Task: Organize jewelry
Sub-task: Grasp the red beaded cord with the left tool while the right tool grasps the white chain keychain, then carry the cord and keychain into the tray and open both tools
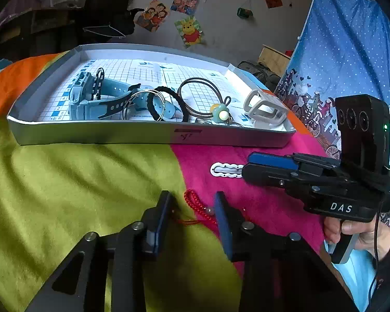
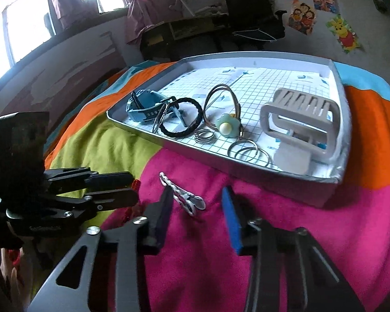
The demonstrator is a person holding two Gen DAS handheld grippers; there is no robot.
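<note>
A grey tray (image 1: 96, 135) (image 2: 273, 179) lies on the bed. It holds a blue watch (image 1: 91, 96) (image 2: 145, 109), a black braided band (image 1: 166, 101) (image 2: 182, 118), metal rings (image 2: 248, 153), a flower hair tie (image 1: 219, 113) (image 2: 227, 127) and a white claw clip (image 1: 265, 108) (image 2: 299, 124). A red bead bracelet (image 1: 195, 205) lies on the blanket between the fingers of my open left gripper (image 1: 192, 205). A white hair clip (image 1: 226, 170) (image 2: 187, 195) lies on the pink patch, between the fingers of my open right gripper (image 2: 197, 200), which also shows in the left wrist view (image 1: 252, 166).
The blanket has green (image 1: 78, 182), pink (image 2: 325, 234) and orange (image 2: 371, 135) patches. A blue dotted cloth (image 1: 345, 52) hangs at the right. Dark furniture (image 2: 208, 31) and a wall with posters stand behind the bed.
</note>
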